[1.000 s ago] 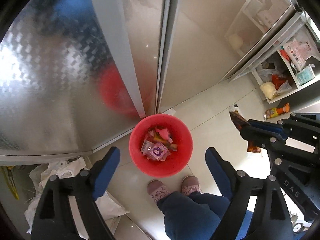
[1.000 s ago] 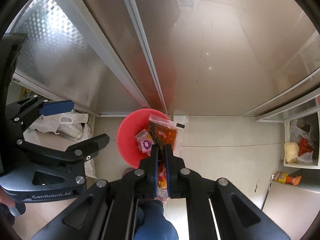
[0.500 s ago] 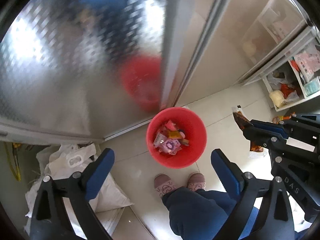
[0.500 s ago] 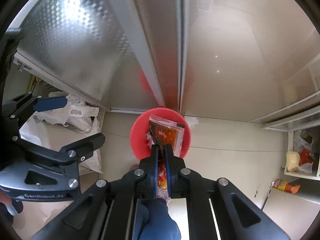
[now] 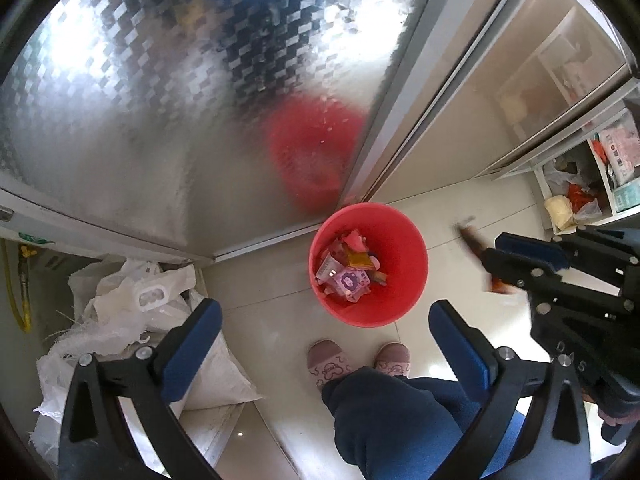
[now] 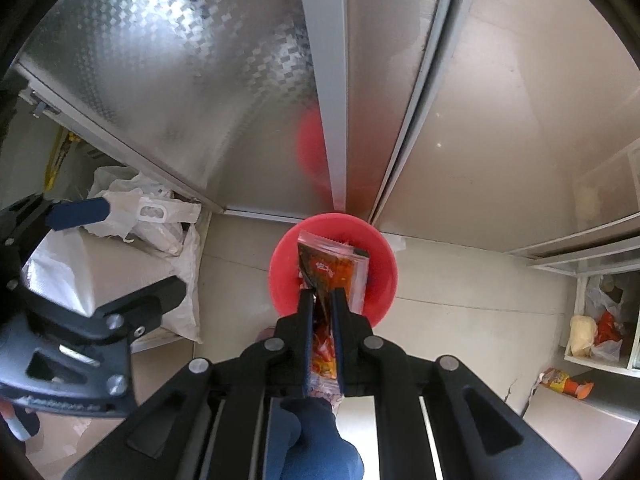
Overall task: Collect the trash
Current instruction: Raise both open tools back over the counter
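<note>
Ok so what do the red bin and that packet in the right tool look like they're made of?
The red bin looks like smooth moulded plastic: uniform colour, soft sheen, thin rim. The packet in the right tool looks like thin glossy plastic film: part see-through, crinkled, with a serrated sealed edge.

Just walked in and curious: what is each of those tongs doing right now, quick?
Left tongs: open, holding nothing.
Right tongs: closed on an orange snack wrapper, held above the red bucket.
</note>
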The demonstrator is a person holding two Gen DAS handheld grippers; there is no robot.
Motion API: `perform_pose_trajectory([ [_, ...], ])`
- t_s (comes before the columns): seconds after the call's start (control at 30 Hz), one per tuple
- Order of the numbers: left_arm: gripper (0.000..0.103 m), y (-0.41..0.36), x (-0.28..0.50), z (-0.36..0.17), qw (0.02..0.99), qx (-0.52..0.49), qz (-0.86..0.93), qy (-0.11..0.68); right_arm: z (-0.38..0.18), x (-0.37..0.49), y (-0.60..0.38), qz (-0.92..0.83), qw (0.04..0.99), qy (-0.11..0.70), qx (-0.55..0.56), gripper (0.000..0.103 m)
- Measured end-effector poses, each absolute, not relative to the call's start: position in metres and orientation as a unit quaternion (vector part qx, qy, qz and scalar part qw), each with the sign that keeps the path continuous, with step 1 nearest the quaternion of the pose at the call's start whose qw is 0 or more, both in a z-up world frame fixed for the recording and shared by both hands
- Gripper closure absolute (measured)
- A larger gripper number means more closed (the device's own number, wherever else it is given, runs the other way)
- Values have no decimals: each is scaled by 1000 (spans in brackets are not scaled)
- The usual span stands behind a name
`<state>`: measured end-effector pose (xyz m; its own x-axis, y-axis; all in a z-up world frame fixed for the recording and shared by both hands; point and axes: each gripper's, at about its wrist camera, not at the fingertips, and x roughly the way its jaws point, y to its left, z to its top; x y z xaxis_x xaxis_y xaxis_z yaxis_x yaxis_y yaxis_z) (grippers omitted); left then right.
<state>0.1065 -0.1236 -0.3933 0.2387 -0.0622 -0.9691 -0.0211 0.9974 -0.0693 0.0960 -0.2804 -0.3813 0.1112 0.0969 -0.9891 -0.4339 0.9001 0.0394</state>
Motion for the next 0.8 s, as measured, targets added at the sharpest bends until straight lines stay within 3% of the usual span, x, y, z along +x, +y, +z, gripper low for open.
perform_pose_trajectory([
  [0.03,1,-124,106,-393,786,-31,-11,617,-383,95,-280,179,733,643,-131,81],
  [0.07,1,-125,106,-393,786,-28,-8,617,-384,94,-278,176,733,643,-132,66],
  [0.2,1,-124,103,-385,789,-29,-4,613,-378,91,-281,165,737,642,-129,47],
  [0.43,1,-133,93,-335,796,-26,-6,605,-331,81,-289,155,747,634,-126,43],
  [0.8,1,-147,72,-201,826,-23,7,564,-206,69,-301,153,774,604,-115,35],
])
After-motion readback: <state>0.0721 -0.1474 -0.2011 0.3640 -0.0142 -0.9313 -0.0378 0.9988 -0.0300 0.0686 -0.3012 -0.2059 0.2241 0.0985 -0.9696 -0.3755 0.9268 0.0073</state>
